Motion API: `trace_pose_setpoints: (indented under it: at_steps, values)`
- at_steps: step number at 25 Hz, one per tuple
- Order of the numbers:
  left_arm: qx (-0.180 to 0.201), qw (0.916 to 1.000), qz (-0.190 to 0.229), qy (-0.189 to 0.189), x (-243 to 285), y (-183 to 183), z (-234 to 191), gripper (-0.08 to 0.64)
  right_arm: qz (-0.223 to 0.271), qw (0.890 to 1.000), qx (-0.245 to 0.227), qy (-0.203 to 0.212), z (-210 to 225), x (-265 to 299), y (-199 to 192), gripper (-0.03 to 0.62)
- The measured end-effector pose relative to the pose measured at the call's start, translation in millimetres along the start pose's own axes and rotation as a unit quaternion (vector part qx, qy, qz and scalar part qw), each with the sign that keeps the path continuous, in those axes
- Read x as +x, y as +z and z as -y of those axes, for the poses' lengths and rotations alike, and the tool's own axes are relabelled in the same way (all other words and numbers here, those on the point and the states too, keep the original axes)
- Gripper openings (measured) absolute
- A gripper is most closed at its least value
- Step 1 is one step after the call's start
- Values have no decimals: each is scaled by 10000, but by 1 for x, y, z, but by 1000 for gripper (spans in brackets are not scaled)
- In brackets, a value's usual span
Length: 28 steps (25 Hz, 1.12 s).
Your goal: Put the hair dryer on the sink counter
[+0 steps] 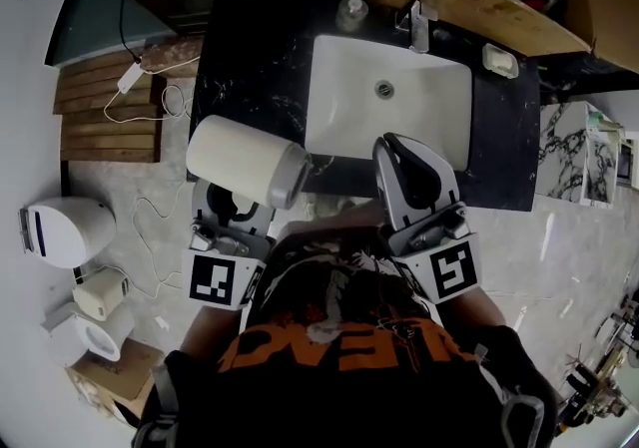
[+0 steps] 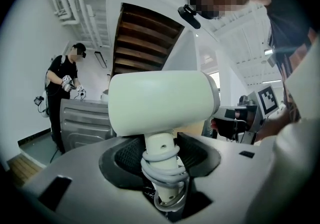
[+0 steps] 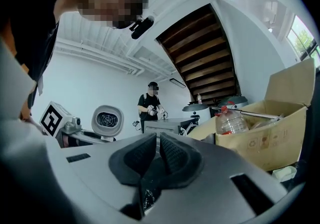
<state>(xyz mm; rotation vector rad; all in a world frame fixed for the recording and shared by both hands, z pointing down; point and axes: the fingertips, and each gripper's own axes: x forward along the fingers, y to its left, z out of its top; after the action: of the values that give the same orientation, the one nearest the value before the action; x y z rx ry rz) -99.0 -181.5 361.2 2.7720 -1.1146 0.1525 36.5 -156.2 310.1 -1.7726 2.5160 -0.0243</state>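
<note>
Clamping the handle of the hair dryer from both sides, the pads of the left gripper stand half apart with the handle between them. A grey cord is wound around the handle just where the pads press. The white body of the dryer sits across the top of the handle, above the jaws.

In the head view the dryer is in the gripper at the near left edge of the black counter, and its nozzle end points right, toward the near left corner of the white sink. Whether it touches the counter I cannot tell.

The jaws of the right gripper are together, with nothing between them. It is over the near edge of the sink, right of the dryer.

At the far side of the counter stand a faucet and a soap bottle. At the right is a cardboard box.
</note>
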Motion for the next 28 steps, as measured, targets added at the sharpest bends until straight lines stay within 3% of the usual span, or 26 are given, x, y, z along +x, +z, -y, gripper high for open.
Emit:
trace_pose_setpoints:
  at_steps: [4,10,15,21,28]
  values:
    - [11,9999,40,148,12,4,1,224,-59,9998,17,167,17,-1,-4,37]
    - [18,9997,-102,209,32,-5,-9,222,154,9999,70,31,38,8,12,38]
    - [67,9970,-647,421,44,-42,-40,222,54,9999,105,118,36,13,8,38]
    - [57,9855,-1521,754,61,-101,-91,221,67,9997,78,227,28,19,11,38]
    - [-63,9618,-2568,945,92,-157,-135,221,-189,9994,24,287,24,17,3,40]
